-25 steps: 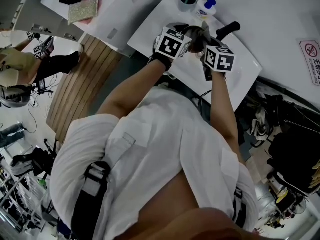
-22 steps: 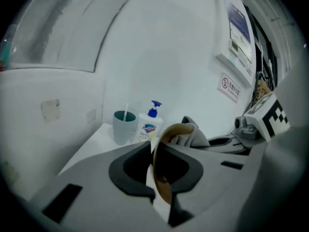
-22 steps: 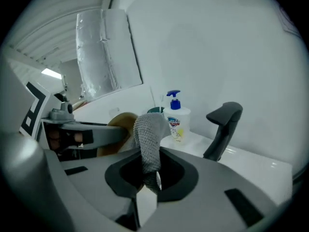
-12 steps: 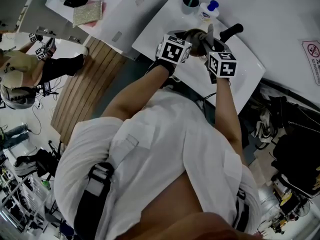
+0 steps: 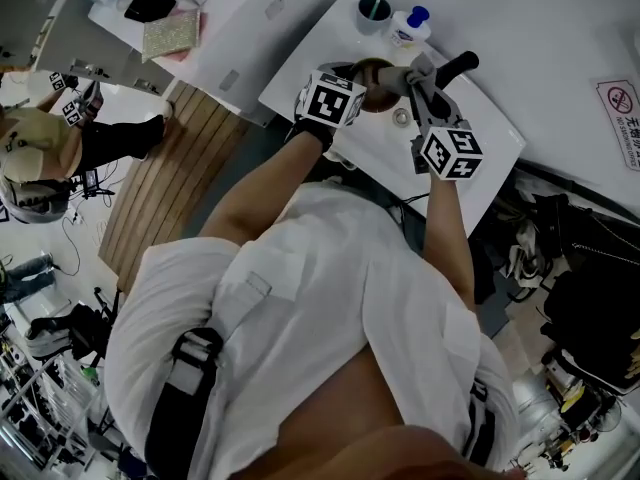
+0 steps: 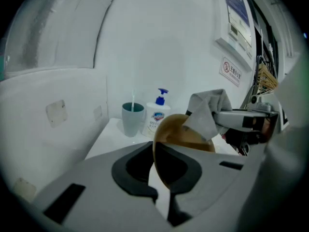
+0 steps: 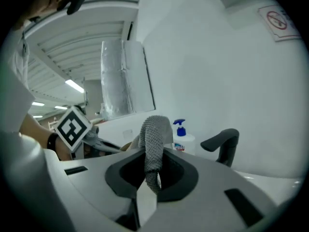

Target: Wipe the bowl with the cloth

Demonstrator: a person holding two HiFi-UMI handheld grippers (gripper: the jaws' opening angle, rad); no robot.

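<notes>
Head view: bowl [image 5: 372,69], illegible red prohibition sign [image 5: 621,109]

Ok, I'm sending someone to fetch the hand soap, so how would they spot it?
Find the white sink against the wall. On its back corner, beside the black tap, two things stand side by side. The soap bottle is the white one with a blue pump top; the other is an open teal cup.

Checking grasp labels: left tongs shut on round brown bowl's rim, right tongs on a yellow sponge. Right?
No sponge: the right gripper view shows the right tongs, which have just been closing, shut on a grey knitted cloth. The left tongs do grip the round brown bowl by its rim.
</notes>
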